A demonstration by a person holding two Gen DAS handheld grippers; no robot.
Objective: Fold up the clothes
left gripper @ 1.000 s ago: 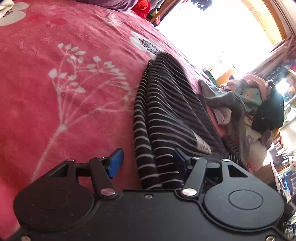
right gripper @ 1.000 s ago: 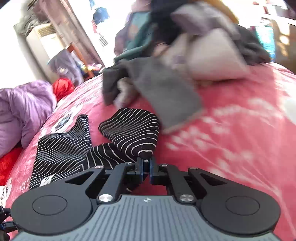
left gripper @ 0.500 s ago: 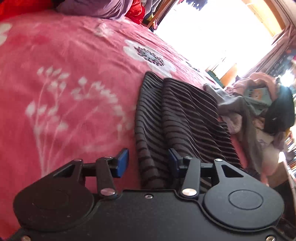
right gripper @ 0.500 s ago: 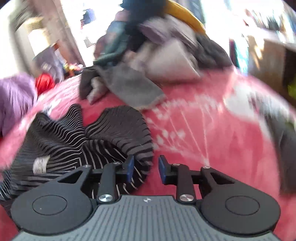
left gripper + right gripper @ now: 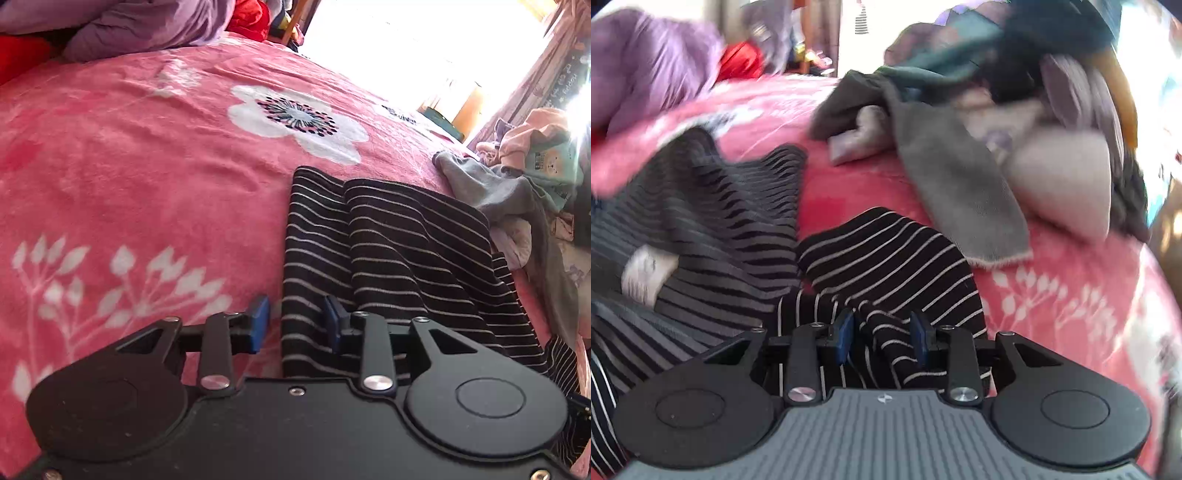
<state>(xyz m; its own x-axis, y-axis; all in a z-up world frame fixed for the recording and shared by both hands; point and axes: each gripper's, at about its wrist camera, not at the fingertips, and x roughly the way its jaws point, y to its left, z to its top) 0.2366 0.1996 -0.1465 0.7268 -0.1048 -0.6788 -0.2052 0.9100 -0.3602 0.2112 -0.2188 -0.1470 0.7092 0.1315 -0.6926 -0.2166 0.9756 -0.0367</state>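
- Left gripper (image 5: 295, 325) stands with its blue pads well apart; the near edge of the black striped garment (image 5: 406, 236) runs up between them, closer to the right-hand pad, and nothing is pinched.
- Right gripper (image 5: 882, 338) is likewise spread, with a rumpled ridge of the same striped cloth (image 5: 886, 258) lying in the gap; whether the pads touch it is hard to tell, but they are not clamped on it.
- That garment lies on the pink flowered blanket (image 5: 129, 166), doubled lengthwise in the left view, while the right view shows one end bunched and curled over.
- Risk, as I judge it: closing on a bunched ridge may catch several layers or only the top one, so a lift would drag the fold askew.
- Plush blanket pile could be nipped along with the cloth, since both grippers sit low.
- Loose pile of clothes (image 5: 1015, 129) sits near, its grey piece (image 5: 960, 192) close to the striped end; a sweep that way might snag it.
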